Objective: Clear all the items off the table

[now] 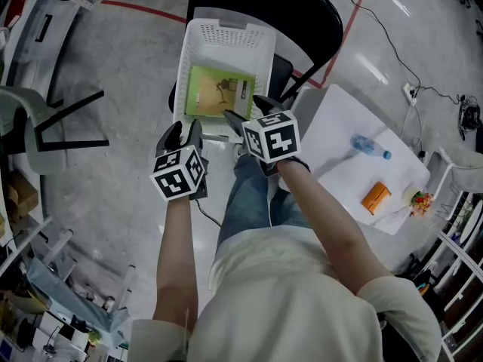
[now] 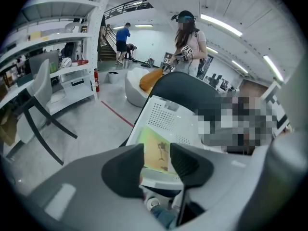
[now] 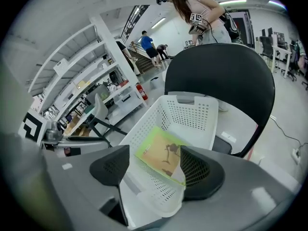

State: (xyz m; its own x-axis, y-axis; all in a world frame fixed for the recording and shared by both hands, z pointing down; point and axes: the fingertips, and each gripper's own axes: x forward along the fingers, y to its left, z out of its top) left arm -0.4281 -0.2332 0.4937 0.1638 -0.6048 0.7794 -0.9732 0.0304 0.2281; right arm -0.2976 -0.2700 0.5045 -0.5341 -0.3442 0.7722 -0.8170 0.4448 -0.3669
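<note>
So the book (image 1: 219, 91) sits flat in the white basket (image 1: 198, 47), upper middle of the head view, and the basket rests on the seat of a black chair (image 1: 302, 6). Both tools hang just above its near rim. The left gripper (image 2: 156, 150) has its jaws apart with nothing between them, and it's the same for the right gripper (image 3: 154, 153), open and empty.

Looks to me like this drop-off is done, so the move is to swing over to the white table (image 1: 339, 127) at the right of the frame. Three things are left there: a clear bottle (image 1: 370, 146), an orange packet (image 1: 376, 197), and a tiny colourful thing (image 1: 420, 200) at the lower right edge, too small to tell what it is.

I'd open wide for the bottle and grab across its middle, since it's round, smooth plastic lying on its side and will probably roll. The packet looks flat and boxy, so pinch its short sides. The basket is rigid perforated plastic, and the book cover is glossy green and tan.
</note>
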